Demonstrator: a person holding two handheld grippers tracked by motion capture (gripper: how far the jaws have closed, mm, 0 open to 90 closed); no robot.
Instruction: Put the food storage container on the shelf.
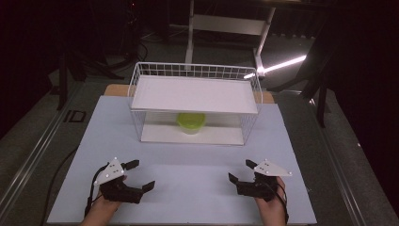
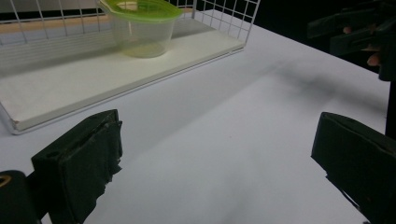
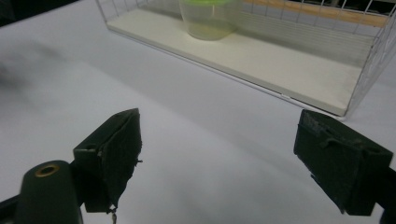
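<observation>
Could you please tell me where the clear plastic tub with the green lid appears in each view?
High view: clear plastic tub with the green lid, centre, on the white wire rack's lower shelf.
Left gripper view: top left.
Right gripper view: top centre.
Shared landmark: the rack's white lower shelf board.

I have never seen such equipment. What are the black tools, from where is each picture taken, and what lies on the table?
A person holds two hand-held clamps. In the high view, from above, the left gripper and right gripper rest on the white table, both open and holding nothing. The other two pictures come from cameras riding on each gripper, looking between its black jaws. Ahead stands a white wire basket with a flat white shelf across its top. Under that shelf sits a clear plastic container with a green lid.
</observation>
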